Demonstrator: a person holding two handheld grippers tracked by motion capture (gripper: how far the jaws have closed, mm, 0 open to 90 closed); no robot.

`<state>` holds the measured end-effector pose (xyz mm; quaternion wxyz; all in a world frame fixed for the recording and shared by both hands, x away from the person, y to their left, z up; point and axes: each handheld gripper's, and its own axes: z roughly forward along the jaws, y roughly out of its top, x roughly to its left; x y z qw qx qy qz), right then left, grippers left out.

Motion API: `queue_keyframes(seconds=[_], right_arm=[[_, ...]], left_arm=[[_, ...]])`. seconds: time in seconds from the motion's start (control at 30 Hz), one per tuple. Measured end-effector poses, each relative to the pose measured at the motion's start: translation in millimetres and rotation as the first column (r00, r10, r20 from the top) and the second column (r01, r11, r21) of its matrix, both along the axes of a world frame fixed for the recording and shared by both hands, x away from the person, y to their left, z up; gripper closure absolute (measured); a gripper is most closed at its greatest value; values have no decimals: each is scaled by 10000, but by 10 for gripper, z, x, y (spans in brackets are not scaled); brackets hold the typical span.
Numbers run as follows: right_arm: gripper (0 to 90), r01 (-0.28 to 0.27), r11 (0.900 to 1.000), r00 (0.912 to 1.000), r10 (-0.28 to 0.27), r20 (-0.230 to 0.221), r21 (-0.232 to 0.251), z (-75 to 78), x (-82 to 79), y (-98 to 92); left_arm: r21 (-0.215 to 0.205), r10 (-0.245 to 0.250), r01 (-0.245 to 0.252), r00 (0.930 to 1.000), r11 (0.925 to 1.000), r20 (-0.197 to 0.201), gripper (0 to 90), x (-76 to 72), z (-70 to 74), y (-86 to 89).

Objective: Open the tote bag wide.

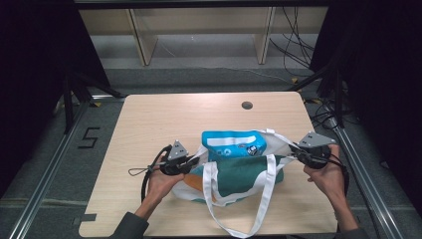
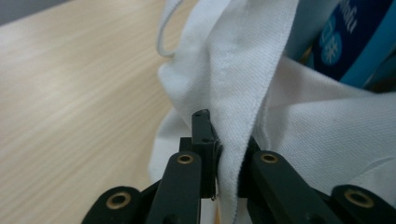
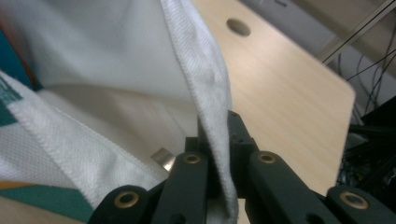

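Tote bag (image 1: 239, 177): my left gripper (image 1: 191, 162) and right gripper (image 1: 298, 151) pinch opposite rims (mouth spread); blue packet (image 1: 234, 144) half inside, insertion unfinished.

White canvas tote bag with green-orange print (image 1: 244, 181) on light wooden table (image 1: 149, 124), blue snack packet (image 1: 233, 144) in mouth; left gripper (image 1: 191, 162) and right gripper (image 1: 298, 152) clamp opposite rim edges.

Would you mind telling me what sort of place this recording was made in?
Probably a lab or data-collection rig, not a home. The wooden table stands between metal floor rails, loose cables trail by bare shelving behind, and dark curtains flank it. Both grippers pinch a tote bag holding a blue pack.
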<state>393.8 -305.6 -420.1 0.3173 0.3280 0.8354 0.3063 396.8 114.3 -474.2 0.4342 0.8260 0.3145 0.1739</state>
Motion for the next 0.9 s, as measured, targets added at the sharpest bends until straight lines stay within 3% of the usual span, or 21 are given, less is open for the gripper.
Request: queue_keyframes(seconds=[0.07,0.17,0.27,0.3,0.33,0.47,0.5,0.57,0.6,0.8,0.9], right_arm=[[882,76,10000,9995,-74,-312,55,-100,12,6],[882,27,9997,9972,-44,-750,-224,-232,66,-2],[883,-161,9996,9966,142,-810,-235,-295,94,-15],[882,107,9999,9912,-101,-1320,39,-371,91,-6],[882,52,10000,9912,-49,-1326,23,-386,97,-5],[882,70,9999,9880,-90,-1543,-138,-494,129,34],[882,54,9999,9869,-80,-1611,-164,-521,142,41],[882,-7,9995,9853,-45,-1710,-304,-581,174,65],[882,-15,9993,9840,-53,-1781,-379,-606,191,79],[883,-200,9957,9789,11,-2045,-906,-752,235,157],[883,-132,9970,9771,-32,-2126,-756,-754,215,135]], left_arm=[[110,20,-20,10000,9999,36,846,-2,-52,-32],[371,-21,23,10000,9993,-65,849,21,-108,1],[344,-19,20,10000,9994,-27,849,33,-140,32],[430,-76,81,9999,9990,-120,849,23,-142,45],[320,116,-113,9999,9994,-103,849,13,-154,33],[679,-7,5,10000,9977,20,848,33,-191,40],[689,172,-152,9994,9975,-287,848,55,-249,35],[747,255,-229,9991,9969,-340,847,79,-300,21],[959,202,-174,9994,9952,-280,847,83,-309,16],[1263,271,-264,9996,9916,-33,852,35,-360,-28],[1158,225,-219,9997,9930,-37,852,27,-380,-16]])
